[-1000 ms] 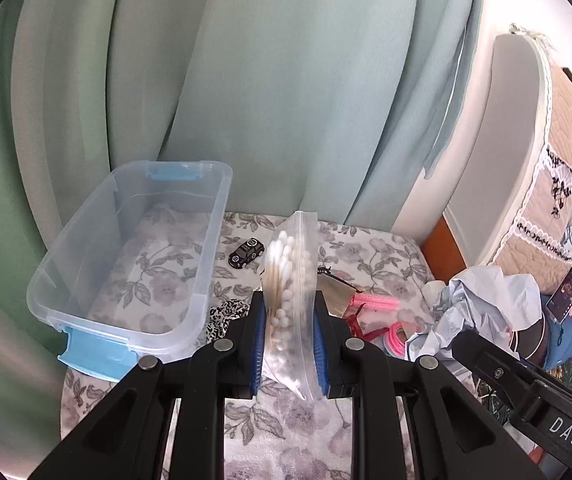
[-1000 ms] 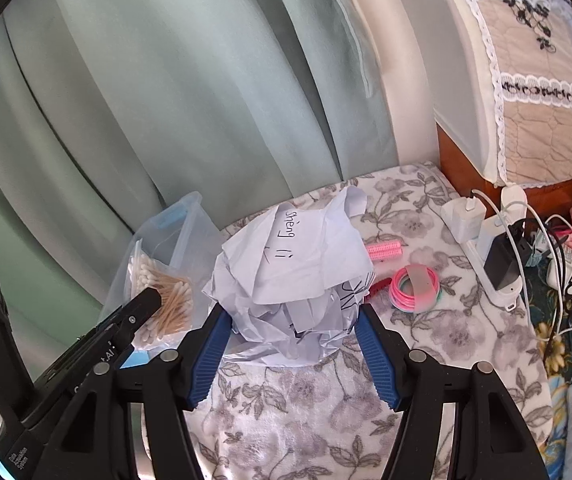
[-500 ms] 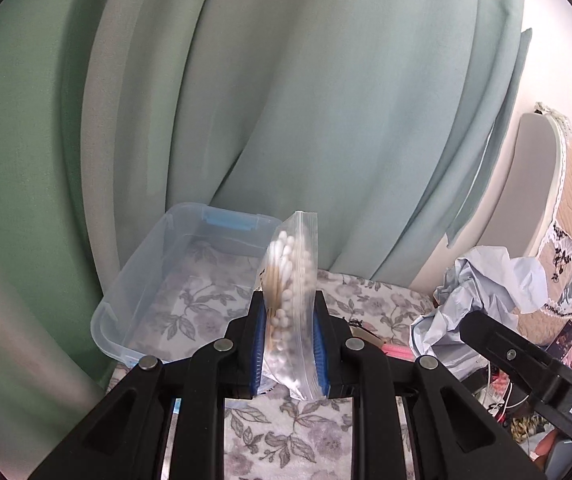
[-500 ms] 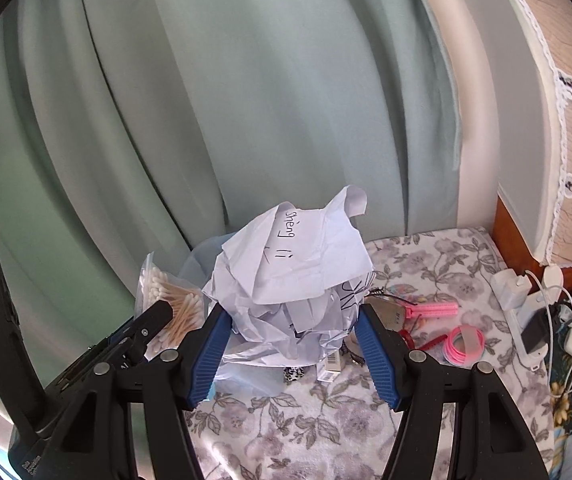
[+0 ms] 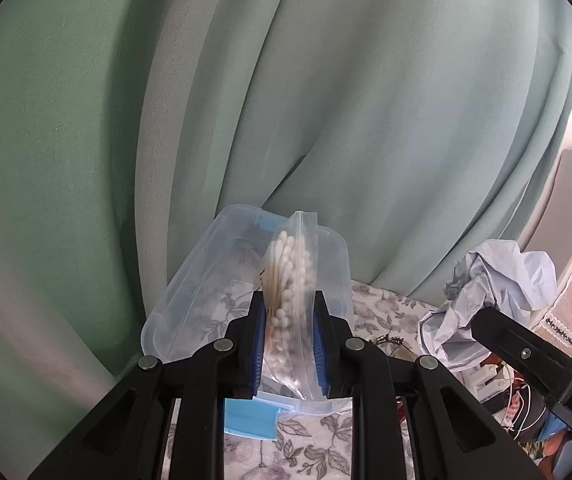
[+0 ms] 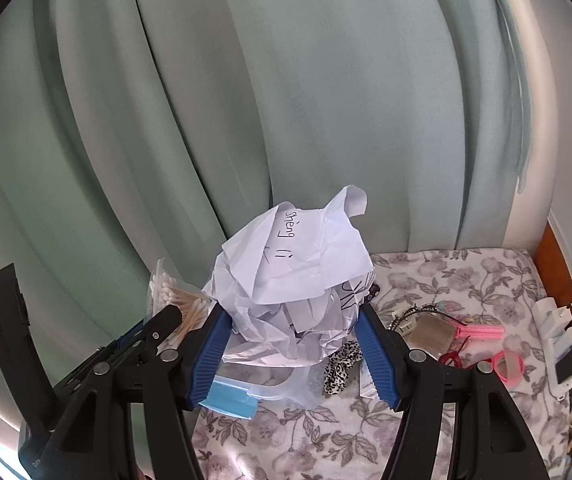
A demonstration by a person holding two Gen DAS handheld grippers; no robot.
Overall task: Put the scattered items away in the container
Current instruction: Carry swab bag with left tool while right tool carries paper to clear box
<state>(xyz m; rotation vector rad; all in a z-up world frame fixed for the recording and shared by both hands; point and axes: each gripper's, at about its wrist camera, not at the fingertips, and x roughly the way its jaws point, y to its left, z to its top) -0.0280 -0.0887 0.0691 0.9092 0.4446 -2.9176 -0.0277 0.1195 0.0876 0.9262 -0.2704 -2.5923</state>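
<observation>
1. Left wrist view: the left gripper (image 5: 289, 342) is clamped on a clear zip bag of cotton swabs (image 5: 290, 284), its blue pads pressing the bag from both sides. The bag stands upright between the fingers, its zip seal at the top; the swabs inside have white tips and pale wooden sticks, bunched roughly vertically.
2. Behind and below the bag lies the clear plastic container (image 5: 189, 300), with a blue latch (image 5: 250, 422) at its near end (the floral cloth (image 5: 378, 312) shows through its floor). The bag hangs over the container's opening, held off the floor of it.
3. To the right in this view, the crumpled paper ball (image 5: 498, 280) appears, pale blue-white, with a black finger of the other tool in front of it. A green curtain (image 5: 165, 100) fills the background.
4. Right wrist view: the right gripper (image 6: 292, 354) pinches the crumpled paper ball (image 6: 290, 280) between its blue pads. The paper is white, heavily creased, with black handwriting on its upper face.
5. Under the ball sits the near corner of the clear plastic container (image 6: 269, 390) with its blue latch (image 6: 229, 398). The bag of cotton swabs (image 6: 173, 292) shows at the left.
6. On the floral cloth (image 6: 466, 276) to the right lie a leopard-print scrunchie (image 6: 342, 364), a pink comb (image 6: 480, 331) and pink rings (image 6: 510, 366).
</observation>
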